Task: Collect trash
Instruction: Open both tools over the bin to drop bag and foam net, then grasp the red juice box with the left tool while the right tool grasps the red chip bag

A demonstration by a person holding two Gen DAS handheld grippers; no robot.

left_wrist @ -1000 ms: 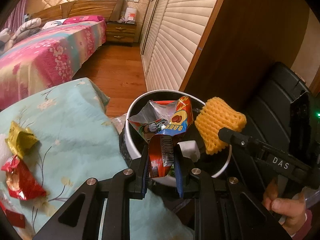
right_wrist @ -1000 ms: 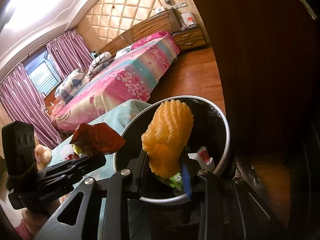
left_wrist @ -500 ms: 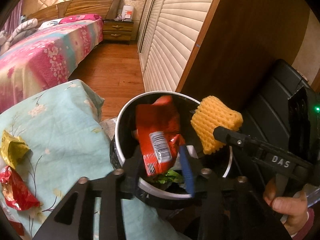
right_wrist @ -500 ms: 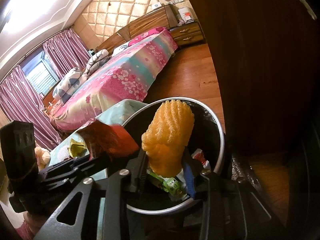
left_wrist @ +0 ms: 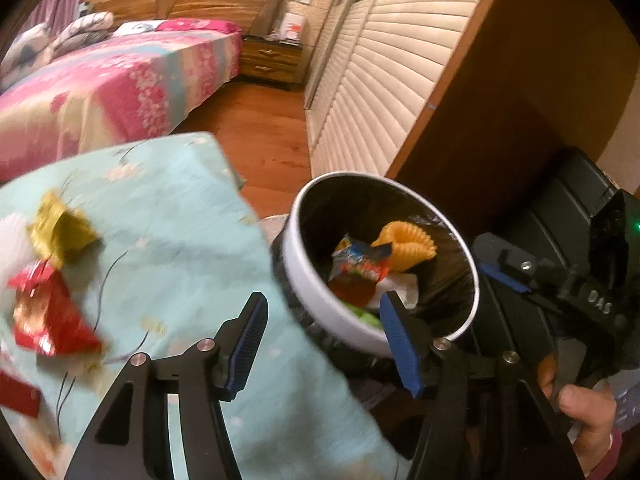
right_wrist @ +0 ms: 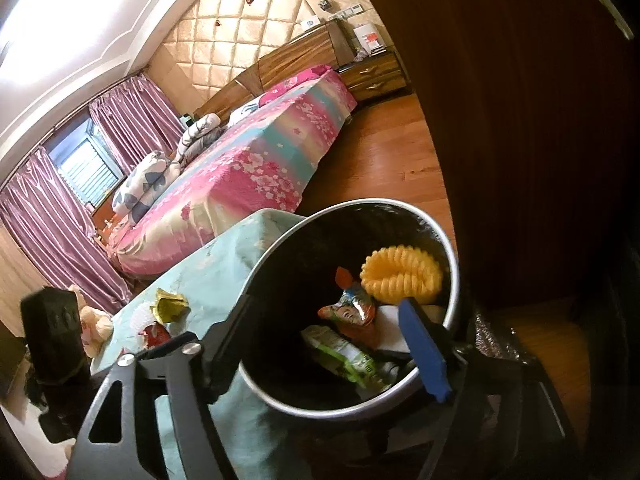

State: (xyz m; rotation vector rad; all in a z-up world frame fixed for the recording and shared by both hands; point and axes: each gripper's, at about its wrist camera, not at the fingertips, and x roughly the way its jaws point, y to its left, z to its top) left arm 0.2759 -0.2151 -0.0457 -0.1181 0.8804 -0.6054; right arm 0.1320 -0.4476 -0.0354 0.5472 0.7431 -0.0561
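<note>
Since both grippers hung over the bin (right_wrist: 454, 280) at lower right of each frame, their loads lay inside it: the yellow foam net (right_wrist: 402, 276) and a snack wrapper (right_wrist: 352, 312). The left gripper (left_wrist: 320, 340) and right gripper (right_wrist: 320, 344) were opening, nothing between the jaws. On the blue cloth (left_wrist: 180, 220) at left, a gold wrapper (left_wrist: 60, 232) and red wrapper (left_wrist: 48, 320) awaited collection, unobstructed.
</note>
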